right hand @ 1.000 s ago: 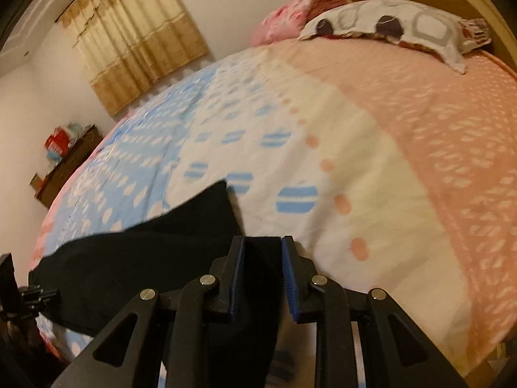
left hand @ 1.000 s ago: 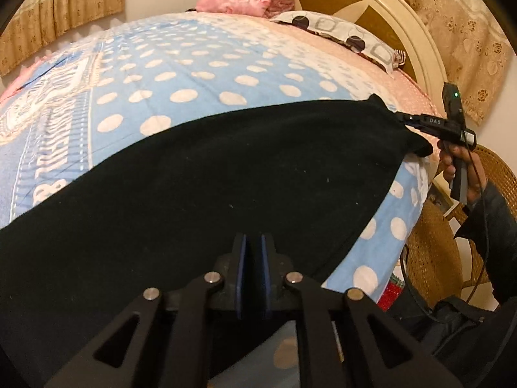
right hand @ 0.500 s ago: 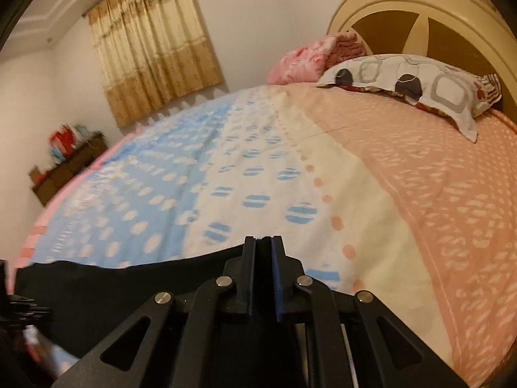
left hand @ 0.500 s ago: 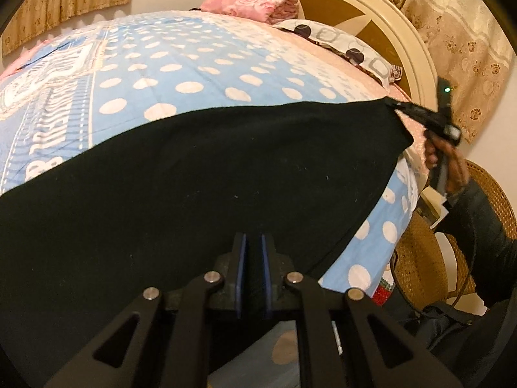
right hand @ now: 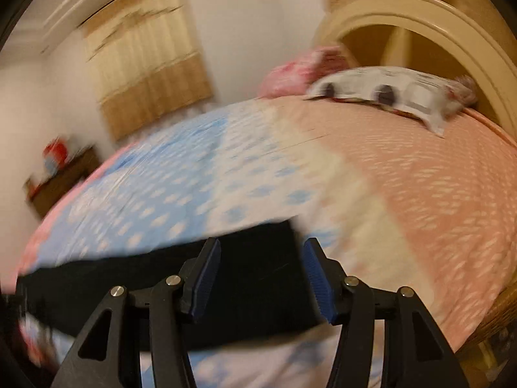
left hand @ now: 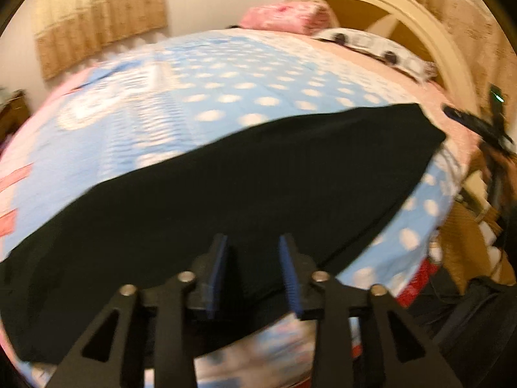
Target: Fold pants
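Note:
The black pants (left hand: pixel 258 177) lie flat in a long folded band across the near edge of the bed. My left gripper (left hand: pixel 252 245) hovers over their near end. Its jaws are opening, and the blue pads (left hand: pixel 216 271) stand apart without pressing the cloth. My right gripper (right hand: pixel 261 249) is over the other end of the pants (right hand: pixel 252 278). Its jaws are opening too, and the fabric shows in the gap but is not pinched. In the left wrist view the right gripper (left hand: pixel 475 123) sits just beyond the pants' far corner, held by a hand.
The bedspread (left hand: pixel 226 90) is blue with white dots and turns peach toward the headboard (left hand: pixel 420 22). A patterned pillow (right hand: pixel 387 87) and a pink folded blanket (left hand: pixel 284 16) lie at the head. A wicker chair (left hand: pixel 465 236) stands beside the bed, and a low cabinet (right hand: pixel 61 177) by the far wall.
Both grippers were shut on the pants' ends. Their jaws have now parted and let go of the cloth, and both have pulled back and up. The pants rest flat.

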A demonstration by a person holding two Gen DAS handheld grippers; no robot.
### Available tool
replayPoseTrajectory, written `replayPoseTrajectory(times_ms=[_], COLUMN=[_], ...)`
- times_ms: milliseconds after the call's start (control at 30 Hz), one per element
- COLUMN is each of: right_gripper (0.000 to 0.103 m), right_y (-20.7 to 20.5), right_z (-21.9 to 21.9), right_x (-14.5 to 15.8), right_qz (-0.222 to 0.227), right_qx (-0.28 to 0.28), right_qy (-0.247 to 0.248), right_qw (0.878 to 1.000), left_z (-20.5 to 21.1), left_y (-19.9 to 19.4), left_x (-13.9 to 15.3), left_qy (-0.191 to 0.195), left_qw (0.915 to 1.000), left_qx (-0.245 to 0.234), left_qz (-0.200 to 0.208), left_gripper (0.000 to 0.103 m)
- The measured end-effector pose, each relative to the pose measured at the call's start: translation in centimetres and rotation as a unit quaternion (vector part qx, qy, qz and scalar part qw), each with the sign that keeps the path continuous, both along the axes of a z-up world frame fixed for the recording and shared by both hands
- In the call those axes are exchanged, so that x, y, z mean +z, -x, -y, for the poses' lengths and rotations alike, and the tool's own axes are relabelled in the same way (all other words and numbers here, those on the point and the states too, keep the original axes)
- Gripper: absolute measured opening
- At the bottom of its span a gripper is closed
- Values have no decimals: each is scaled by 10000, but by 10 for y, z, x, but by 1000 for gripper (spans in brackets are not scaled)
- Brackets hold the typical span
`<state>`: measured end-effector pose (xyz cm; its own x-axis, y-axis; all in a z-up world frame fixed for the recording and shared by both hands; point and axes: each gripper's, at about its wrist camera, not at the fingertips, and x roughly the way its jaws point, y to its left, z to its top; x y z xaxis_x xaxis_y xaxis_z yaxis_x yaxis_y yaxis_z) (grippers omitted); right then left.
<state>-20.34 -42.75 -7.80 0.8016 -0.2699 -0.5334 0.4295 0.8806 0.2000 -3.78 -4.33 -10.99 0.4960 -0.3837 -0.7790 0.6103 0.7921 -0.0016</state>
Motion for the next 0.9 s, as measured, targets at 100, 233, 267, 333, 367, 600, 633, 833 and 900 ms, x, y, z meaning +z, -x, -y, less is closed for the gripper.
replayPoseTrajectory(times_ms=[100, 233, 267, 333, 367, 600, 633, 833, 900], right_gripper=[55, 55, 55, 55, 55, 55, 55, 55, 55], right_y=[-25, -68, -77, -96, -108, -160, -177, -288, -318], right_z=[-60, -127, -138, -162, -174, -209, -211, -240, -258], right_x=[-11, -21, -22, -27, -31, 1, 7, 8, -3], right_qz=[-244, -198, -200, -329, -488, -406, -396, -641, -890], right_qx=[909, 2046, 2207, 2455, 2669, 3513, 3586, 4250, 4404], right_qy=[321, 127, 138, 227, 200, 187, 72, -1294, -1548], right_qw=[9950, 9786, 9750, 9686, 9623, 9352, 9326, 8936, 8798], left_z=[-34, -68, -70, -77, -78, -66, -60, -43, -43], left_y=[-16, -35, -37, -38, -36, -33, -34, -42, -38], left_x=[-1, -13, -18, -24, -25, -5, -1, -18, -25], left_qy=[-149, -171, -240, -152, -146, 281, 378, 575, 549], left_qw=[9980, 9922, 9909, 9901, 9904, 9945, 9951, 9952, 9952], left_qx=[617, 1197, 1277, 1350, 1338, 987, 906, 552, 501], left_qz=[19, -296, -346, -350, -307, -216, -143, -567, -644], left_gripper=[41, 41, 42, 43, 44, 46, 52, 58, 58])
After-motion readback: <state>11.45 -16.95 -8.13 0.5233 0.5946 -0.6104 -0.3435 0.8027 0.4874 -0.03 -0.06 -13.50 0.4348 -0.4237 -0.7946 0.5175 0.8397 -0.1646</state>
